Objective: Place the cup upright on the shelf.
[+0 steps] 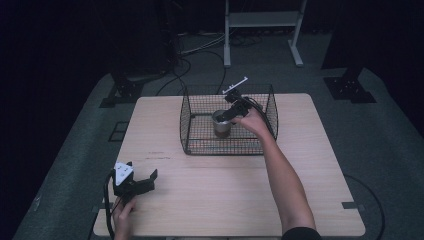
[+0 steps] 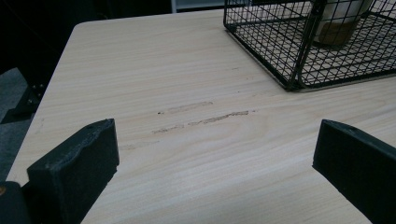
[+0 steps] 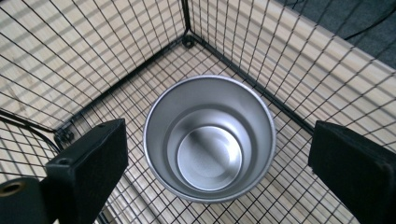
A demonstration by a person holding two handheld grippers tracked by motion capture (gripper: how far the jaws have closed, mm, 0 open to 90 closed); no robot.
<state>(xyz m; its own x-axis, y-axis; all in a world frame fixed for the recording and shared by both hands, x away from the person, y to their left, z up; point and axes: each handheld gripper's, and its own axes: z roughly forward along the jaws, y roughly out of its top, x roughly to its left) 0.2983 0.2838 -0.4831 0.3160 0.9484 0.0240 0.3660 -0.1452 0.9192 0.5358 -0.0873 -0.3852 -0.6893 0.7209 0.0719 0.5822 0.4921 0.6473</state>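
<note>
A steel cup (image 1: 221,121) stands upright inside a black wire basket (image 1: 195,131) on the wooden table. My right gripper (image 1: 226,116) hangs just above the cup, pointing down into the basket. In the right gripper view the cup (image 3: 209,138) is empty and sits between the wide-apart jaws without touching them; the gripper (image 3: 219,154) is open. My left gripper (image 1: 146,180) rests near the table's front left corner, open with nothing in it. Its own view shows the gripper (image 2: 215,158) over bare wood, with the basket (image 2: 299,56) and cup (image 2: 338,21) far ahead.
The basket's wire walls (image 3: 84,51) close in around the cup on all sides. Scuff marks (image 2: 205,116) streak the wood between the left gripper and the basket. A white metal frame (image 1: 262,22) stands on the floor beyond the table.
</note>
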